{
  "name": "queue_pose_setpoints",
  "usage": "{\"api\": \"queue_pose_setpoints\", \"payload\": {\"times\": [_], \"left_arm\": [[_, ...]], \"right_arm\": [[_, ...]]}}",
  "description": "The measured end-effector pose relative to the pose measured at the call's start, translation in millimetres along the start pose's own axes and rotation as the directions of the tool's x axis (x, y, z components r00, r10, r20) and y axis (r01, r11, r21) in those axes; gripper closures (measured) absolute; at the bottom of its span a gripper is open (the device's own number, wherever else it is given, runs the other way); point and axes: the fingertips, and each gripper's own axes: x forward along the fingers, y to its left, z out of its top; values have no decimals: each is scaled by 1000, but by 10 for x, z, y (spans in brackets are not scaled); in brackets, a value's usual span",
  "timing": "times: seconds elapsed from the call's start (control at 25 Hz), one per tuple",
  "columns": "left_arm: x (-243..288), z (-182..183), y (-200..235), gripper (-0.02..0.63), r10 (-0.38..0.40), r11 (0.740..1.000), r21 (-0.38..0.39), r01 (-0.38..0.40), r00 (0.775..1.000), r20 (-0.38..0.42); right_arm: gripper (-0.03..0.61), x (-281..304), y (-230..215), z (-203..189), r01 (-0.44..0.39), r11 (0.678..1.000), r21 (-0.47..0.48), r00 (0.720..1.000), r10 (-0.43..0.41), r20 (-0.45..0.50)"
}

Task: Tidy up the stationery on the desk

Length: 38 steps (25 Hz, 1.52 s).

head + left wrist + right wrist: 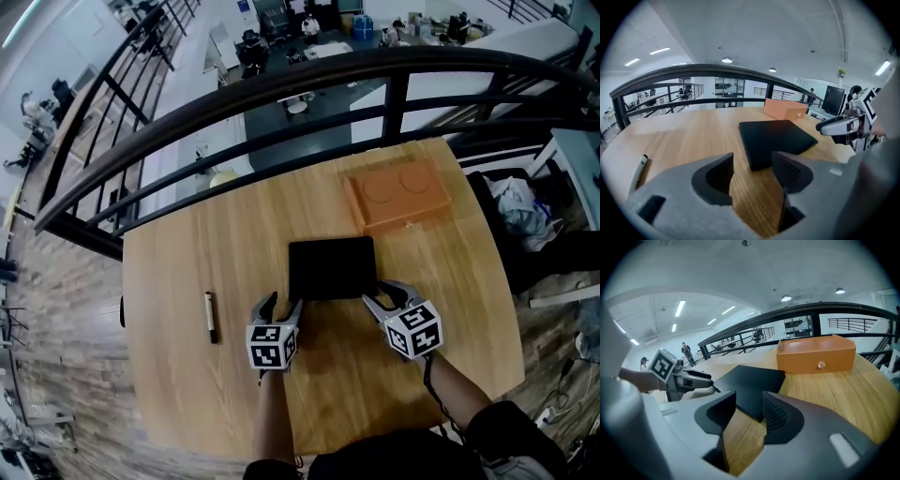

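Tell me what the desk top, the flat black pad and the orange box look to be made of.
Desk top: wood or wood-look laminate, satin; long grain lines, plank seams.
Flat black pad: matte, no glare, thin with crisp corners; leatherette or plastic, unclear.
Orange box: smooth, even, matte orange, perhaps painted wood or plastic; its small knob glints, glass or metal.

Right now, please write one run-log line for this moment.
left gripper open | right gripper open | black notebook flat on desk, ungripped | pen lying left
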Motion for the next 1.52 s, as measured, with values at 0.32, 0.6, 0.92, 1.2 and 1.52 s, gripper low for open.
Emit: {"api": "queue_pose_setpoints", "payload": {"times": [0.32,0.6,0.92,1.2,1.52], "left_arm": [[120,-48,-76,360,-37,999,12,37,999,-31],[138,-23,-108,356,-50,999,-19,49,998,-41],[217,-35,-224,353,-92,995,-47,89,993,-70],[219,-44,-285,319,-121,991,-67,115,990,-78],[138,-162,-355,319,-124,992,-15,123,985,-117]], "right_arm": [[348,140,-88,-231,27,1000,11,995,-26,-93],[331,218,-54,-293,6,1000,-12,991,-8,-133],[327,224,-45,-307,-3,1000,-17,990,0,-142],[327,207,-5,-327,-10,1000,-24,989,6,-147],[336,101,58,-440,-18,999,-44,986,10,-168]]}}
